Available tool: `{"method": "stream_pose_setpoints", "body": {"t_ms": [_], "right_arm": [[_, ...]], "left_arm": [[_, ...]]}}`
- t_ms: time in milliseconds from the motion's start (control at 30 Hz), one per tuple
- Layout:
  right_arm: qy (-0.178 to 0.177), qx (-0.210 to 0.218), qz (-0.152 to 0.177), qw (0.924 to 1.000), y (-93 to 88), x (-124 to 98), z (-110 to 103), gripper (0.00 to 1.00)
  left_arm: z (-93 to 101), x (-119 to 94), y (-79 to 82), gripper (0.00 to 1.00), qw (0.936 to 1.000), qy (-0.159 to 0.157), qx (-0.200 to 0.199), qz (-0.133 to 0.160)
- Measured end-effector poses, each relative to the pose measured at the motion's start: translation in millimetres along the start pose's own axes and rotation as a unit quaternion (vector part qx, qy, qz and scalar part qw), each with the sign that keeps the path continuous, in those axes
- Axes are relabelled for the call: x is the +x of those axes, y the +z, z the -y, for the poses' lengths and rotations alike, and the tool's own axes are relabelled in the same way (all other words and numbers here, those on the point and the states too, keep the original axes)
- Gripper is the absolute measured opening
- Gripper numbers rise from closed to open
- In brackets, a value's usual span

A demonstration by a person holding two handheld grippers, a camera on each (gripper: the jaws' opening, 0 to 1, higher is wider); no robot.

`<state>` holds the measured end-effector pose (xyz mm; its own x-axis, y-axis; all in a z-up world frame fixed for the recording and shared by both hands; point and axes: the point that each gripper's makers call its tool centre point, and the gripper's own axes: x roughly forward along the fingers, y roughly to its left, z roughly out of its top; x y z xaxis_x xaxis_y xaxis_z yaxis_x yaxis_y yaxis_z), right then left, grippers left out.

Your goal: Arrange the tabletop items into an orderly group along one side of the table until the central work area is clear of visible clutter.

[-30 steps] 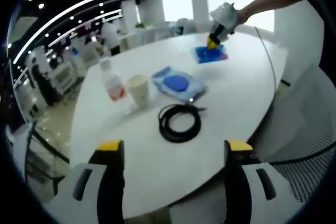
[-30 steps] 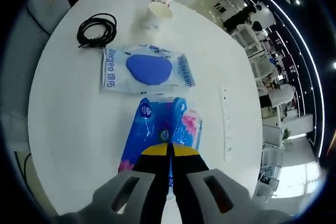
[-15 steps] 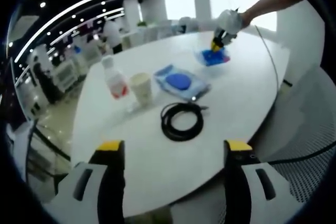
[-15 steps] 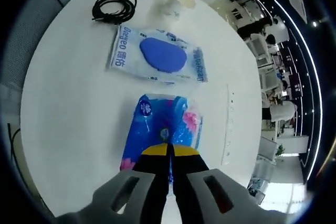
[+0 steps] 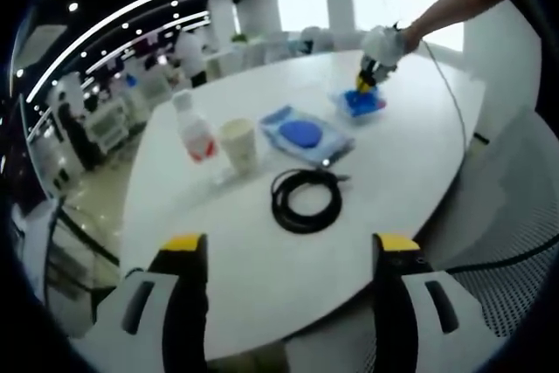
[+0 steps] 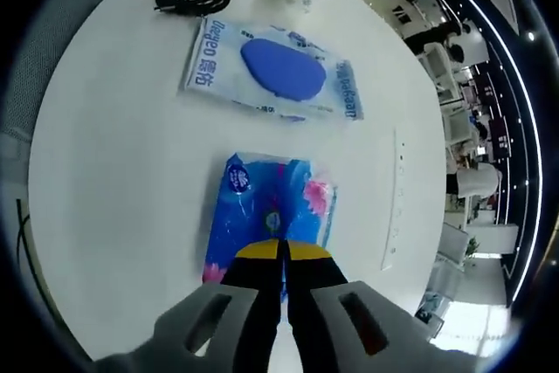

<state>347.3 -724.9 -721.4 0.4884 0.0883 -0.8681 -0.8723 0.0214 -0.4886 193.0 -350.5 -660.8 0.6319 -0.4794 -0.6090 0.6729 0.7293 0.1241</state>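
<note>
My right gripper (image 6: 281,255): clenched on blue tissue pack (image 6: 266,211); wipes packet (image 6: 272,70) beyond. My left gripper (image 5: 288,251): released; cable coil (image 5: 306,202) ahead.

Free room and obstacles around the coiled black cable

On the white round table (image 5: 410,172), the coiled black cable (image 5: 306,201) lies alone, with bare tabletop on the side toward the left gripper (image 5: 286,255), whose jaws stand wide apart over the near edge. Just beyond the cable lies the wet-wipes pack (image 5: 306,134); to its left beyond stand a paper cup (image 5: 240,145) and a water bottle (image 5: 194,130), close together. Farther past the wipes pack, the blue tissue pack (image 6: 266,211) lies with the right gripper (image 6: 281,255) closed on its near edge. To the cable's right, wide bare tabletop runs to the rim.
</note>
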Motion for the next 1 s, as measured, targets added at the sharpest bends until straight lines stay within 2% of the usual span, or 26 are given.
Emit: {"method": "stream_pose_setpoints", "body": {"t_ms": [433, 667, 1000], "right_arm": [[0.013, -0.015, -0.015, 0.9997, -9.3, 11.3, -5.1, 0.0], [0.013, 0.008, -0.024, 0.9996, -13.4, 16.7, -2.2, 0.0], [0.017, 0.018, -0.027, 0.9993, -12.9, 18.0, -5.4, 0.0]], "left_arm": [[-1.8, -0.2, -1.8, 0.73, 1.0, 0.004, -0.004, -0.003], [-3.1, -0.9, -3.1, 0.73, 1.0, 0.006, -0.005, -0.004], [-4.3, -3.0, -4.8, 0.73, 0.9999, 0.009, -0.006, -0.006]]}}
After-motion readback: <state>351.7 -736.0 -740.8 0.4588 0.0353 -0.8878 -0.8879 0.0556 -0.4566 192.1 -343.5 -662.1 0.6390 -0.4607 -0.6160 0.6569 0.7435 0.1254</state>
